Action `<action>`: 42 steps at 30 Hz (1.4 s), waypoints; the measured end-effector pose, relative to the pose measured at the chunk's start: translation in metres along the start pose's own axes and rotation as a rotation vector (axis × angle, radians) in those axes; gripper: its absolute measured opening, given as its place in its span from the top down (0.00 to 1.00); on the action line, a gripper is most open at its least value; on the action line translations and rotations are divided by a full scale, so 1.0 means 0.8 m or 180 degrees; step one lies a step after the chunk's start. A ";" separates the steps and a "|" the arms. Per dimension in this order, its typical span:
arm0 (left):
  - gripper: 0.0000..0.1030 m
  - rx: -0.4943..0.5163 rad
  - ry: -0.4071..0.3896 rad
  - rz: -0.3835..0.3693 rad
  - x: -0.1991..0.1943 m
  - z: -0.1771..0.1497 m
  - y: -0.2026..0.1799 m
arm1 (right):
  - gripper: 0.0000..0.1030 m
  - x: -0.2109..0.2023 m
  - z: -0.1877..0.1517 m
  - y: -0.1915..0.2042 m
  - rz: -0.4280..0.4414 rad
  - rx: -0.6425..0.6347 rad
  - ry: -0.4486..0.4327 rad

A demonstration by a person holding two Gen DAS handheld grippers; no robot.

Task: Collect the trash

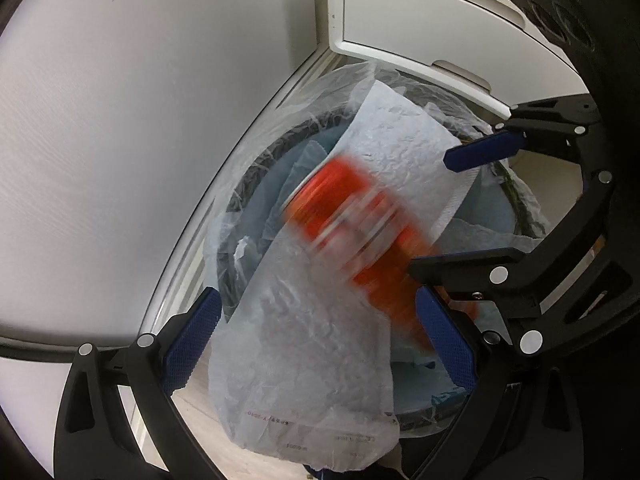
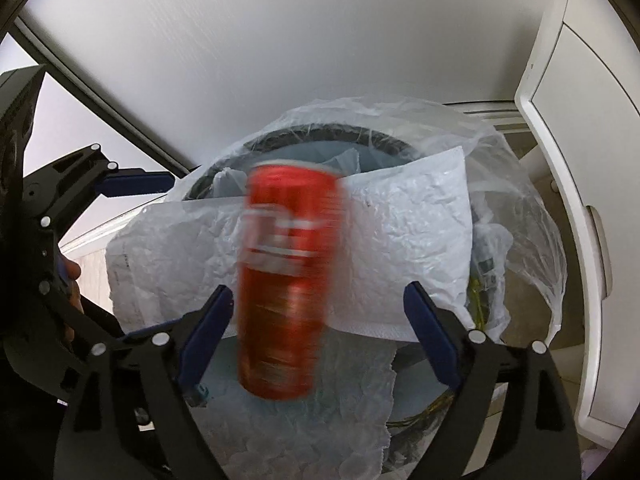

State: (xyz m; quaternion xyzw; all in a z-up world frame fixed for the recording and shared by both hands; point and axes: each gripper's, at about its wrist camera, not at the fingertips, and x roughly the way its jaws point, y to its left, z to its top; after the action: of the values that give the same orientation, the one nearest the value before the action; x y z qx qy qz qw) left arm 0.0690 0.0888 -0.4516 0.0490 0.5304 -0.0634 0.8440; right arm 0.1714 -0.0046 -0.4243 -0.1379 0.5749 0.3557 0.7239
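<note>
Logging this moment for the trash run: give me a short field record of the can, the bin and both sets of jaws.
can: red can, motion-blurred, between the open jaws of the right gripper, touching neither
beneath can: crumpled white plastic bag lying across the bin mouth
bin: round bin with clear liner
left gripper: jaws open, holding nothing
surroundings: white cabinet beside the bin

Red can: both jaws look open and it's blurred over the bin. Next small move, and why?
Probably hold both grippers where they are for a moment. The red can is motion-blurred between the open right gripper, apparently released and falling. Below it a crumpled white mailer bag lies across the lined trash bin, so the can may land on it. The left gripper is also open.
</note>
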 end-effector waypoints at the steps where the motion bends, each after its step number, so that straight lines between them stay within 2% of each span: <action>1: 0.08 0.0003 -0.0004 -0.0008 0.000 0.001 -0.002 | 0.19 -0.004 0.001 0.002 -0.0014 -0.0019 -0.0029; 3: 0.08 -0.0012 -0.0019 -0.0037 0.000 0.004 -0.003 | 0.18 -0.010 0.002 0.002 -0.0031 -0.0034 -0.0058; 4: 0.08 -0.0036 -0.0025 -0.0065 0.000 0.006 -0.003 | 0.13 -0.017 -0.001 0.006 -0.0035 -0.0036 -0.0079; 6: 0.08 -0.0085 -0.0043 -0.0108 -0.002 0.008 -0.002 | 0.09 -0.028 -0.001 0.009 -0.0036 -0.0032 -0.0155; 10: 0.08 -0.0218 -0.0026 -0.0197 -0.004 0.012 0.001 | 0.07 -0.053 -0.004 0.011 -0.0075 -0.0054 -0.0339; 12: 0.08 -0.0252 -0.0023 -0.0194 -0.005 0.013 0.000 | 0.07 -0.063 -0.024 -0.004 -0.0094 -0.0064 -0.0412; 17: 0.08 -0.0419 0.0072 -0.0374 -0.001 0.014 -0.004 | 0.07 -0.079 -0.021 -0.016 -0.0174 0.0029 -0.0542; 21: 0.06 -0.0350 0.0016 -0.0252 -0.007 0.016 -0.018 | 0.07 -0.086 -0.020 -0.017 -0.0236 0.0039 -0.0578; 26: 0.06 -0.0471 -0.0013 -0.0302 -0.008 0.022 -0.016 | 0.07 -0.089 -0.018 -0.017 -0.0283 0.0038 -0.0659; 31: 0.06 -0.0497 -0.0200 -0.0197 -0.018 0.027 -0.016 | 0.07 -0.091 -0.018 -0.019 -0.0321 0.0066 -0.0708; 42: 0.06 -0.0457 -0.0123 -0.0078 -0.016 0.029 -0.009 | 0.07 -0.113 -0.026 -0.036 -0.0366 0.0228 -0.0799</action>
State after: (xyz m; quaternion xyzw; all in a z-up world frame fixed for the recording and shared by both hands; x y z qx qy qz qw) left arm 0.0830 0.0789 -0.4300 -0.0193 0.5177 -0.0364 0.8546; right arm 0.1678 -0.0695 -0.3528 -0.0992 0.4833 0.3073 0.8137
